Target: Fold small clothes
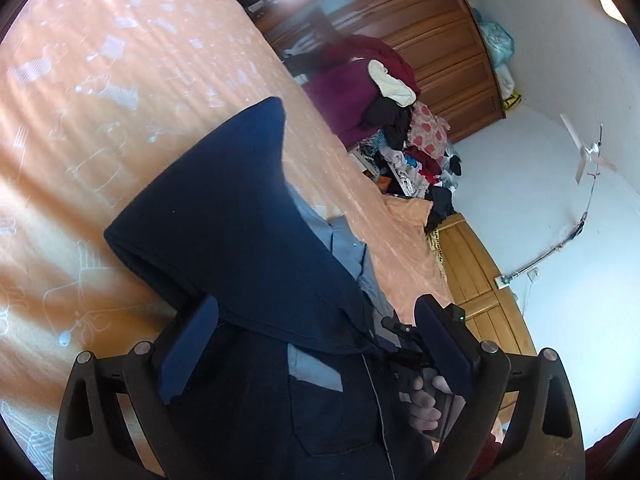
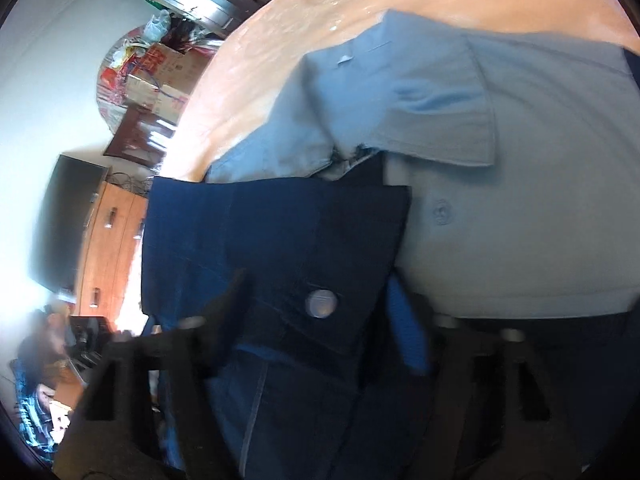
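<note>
While dark cloth (image 1: 240,220) drapes both tools, hiding their grip, heaped laundry (image 1: 404,140) crowds the bed (image 1: 100,80).

**A bedroom around the bed**

A peach bedsheet (image 1: 120,100) with a faint white print covers the bed, sunlit in stripes. Beyond its far edge a heap of mixed clothing (image 1: 408,148) lies piled, with a magenta blanket (image 1: 352,96) and a white garment (image 1: 390,80) on top. Behind the heap stands a dark wooden wardrobe (image 1: 432,32); a lighter wooden panel (image 1: 476,280) sits near the bed's corner. A white ceiling fan (image 1: 592,156) hangs against the pale blue wall (image 1: 560,60), a cable running below it. In the right wrist view, cardboard boxes (image 2: 160,76) crowd a round table beside the bed, a dark flat screen (image 2: 68,220) stands by an orange-brown cabinet (image 2: 112,248), and a blurred person (image 2: 44,344) sits low at the left.
</note>
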### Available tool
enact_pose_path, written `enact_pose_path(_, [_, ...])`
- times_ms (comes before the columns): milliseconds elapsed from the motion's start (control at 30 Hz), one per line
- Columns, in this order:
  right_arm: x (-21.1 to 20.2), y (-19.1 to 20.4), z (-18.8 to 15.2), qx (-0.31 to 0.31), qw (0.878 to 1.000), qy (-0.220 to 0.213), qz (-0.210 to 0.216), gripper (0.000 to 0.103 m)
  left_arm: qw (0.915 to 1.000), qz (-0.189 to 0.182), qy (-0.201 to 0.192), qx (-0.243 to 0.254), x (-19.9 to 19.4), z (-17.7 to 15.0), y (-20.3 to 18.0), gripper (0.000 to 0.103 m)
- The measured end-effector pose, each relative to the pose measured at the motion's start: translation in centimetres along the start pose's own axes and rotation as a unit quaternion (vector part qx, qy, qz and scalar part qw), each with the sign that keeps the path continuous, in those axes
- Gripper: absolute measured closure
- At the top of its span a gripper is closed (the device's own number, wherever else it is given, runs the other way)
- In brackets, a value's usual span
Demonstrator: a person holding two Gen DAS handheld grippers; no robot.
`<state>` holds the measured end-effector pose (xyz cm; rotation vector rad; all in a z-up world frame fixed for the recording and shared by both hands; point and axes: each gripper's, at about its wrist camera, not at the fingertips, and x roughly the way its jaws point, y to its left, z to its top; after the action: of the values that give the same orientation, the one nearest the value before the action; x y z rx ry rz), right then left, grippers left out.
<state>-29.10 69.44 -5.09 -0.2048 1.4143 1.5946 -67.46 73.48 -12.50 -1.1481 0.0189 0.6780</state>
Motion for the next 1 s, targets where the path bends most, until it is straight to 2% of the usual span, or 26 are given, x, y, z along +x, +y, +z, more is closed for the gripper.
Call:
enact_pose_path(33, [0.1, -0.1, 0.2, 0.011, 0.999, 0.006, 0.034, 0.099, 1.0, 0.0, -0.001, 0.001, -0.1, 0.1, 0.1, 0.004])
enact_pose_path(67, [-0.4, -0.4, 0.5, 0.018, 0.999, -0.001, 0.051, 0.102, 1.0, -0.001, -0.002, 0.001, -0.2, 0.1, 0.0, 0.004])
enact_pose_path(233, [-8.1, 0.9, 1.0, -0.023, 0.994, -0.081, 0.063, 0.102, 0.9993, -0.01, -0.036, -0.011, -2.0, 0.1, 0.6, 0.003])
enact_pose_path(367, [-12.1, -2.0, 1.7, -0.007, 0.992, -0.122, 0.041, 0.102, 0.9983, -0.013, -0.051, -0.025, -2.6, 0.0, 1.3, 0.003])
enact_pose_path(467, [-12.4, -4.3, 2.6, 0.005, 0.991, -0.134, -0.007, 0.102, 0.999, -0.002, -0.043, -0.014, -2.2, -0.1, 1.0, 0.003])
enact_pose_path(533, [-12.2, -6.0, 2.5, 0.02, 0.99, -0.138, -0.015, 0.102, 0.999, 0.0, -0.043, -0.011, -2.2, -0.1, 0.7, 0.003])
enact_pose_path(667, [-10.8, -8.3, 2.0, 0.028, 0.992, -0.118, -0.033, 0.102, 0.9985, 0.002, -0.054, -0.007, -2.9, 0.2, 0.0, 0.002])
enact_pose_path(733, [-10.0, -8.8, 1.9, 0.023, 0.994, -0.102, -0.044, 0.101, 0.999, 0.014, -0.041, 0.005, -2.4, 0.6, -0.5, 0.002])
enact_pose_path(800, [-9.3, -8.9, 1.6, 0.021, 0.995, -0.09, -0.035, 0.101, 0.9985, 0.041, -0.021, 0.03, -1.5, 1.0, -1.3, 0.002])
enact_pose_path(867, [-8.6, -8.9, 1.4, 0.02, 0.996, -0.081, -0.033, 0.098, 0.9966, 0.055, 0.016, 0.059, 0.5, 1.4, -2.9, 0.002])
enact_pose_path(900, [-8.5, -9.0, 1.2, 0.023, 0.996, -0.083, -0.034, 0.098, 0.9936, 0.06, 0.037, 0.089, 1.8, 1.5, -4.2, 0.002])
enact_pose_path(967, [-8.7, -9.5, 0.8, 0.031, 0.995, -0.092, -0.035, 0.098, 0.9867, 0.076, 0.082, 0.118, 4.3, 1.4, -5.1, 0.002])
enact_pose_path(1000, [-8.8, -9.8, 0.6, 0.038, 0.994, -0.093, -0.032, 0.097, 0.9792, 0.11, 0.106, 0.133, 6.1, 1.3, -5.0, 0.002])
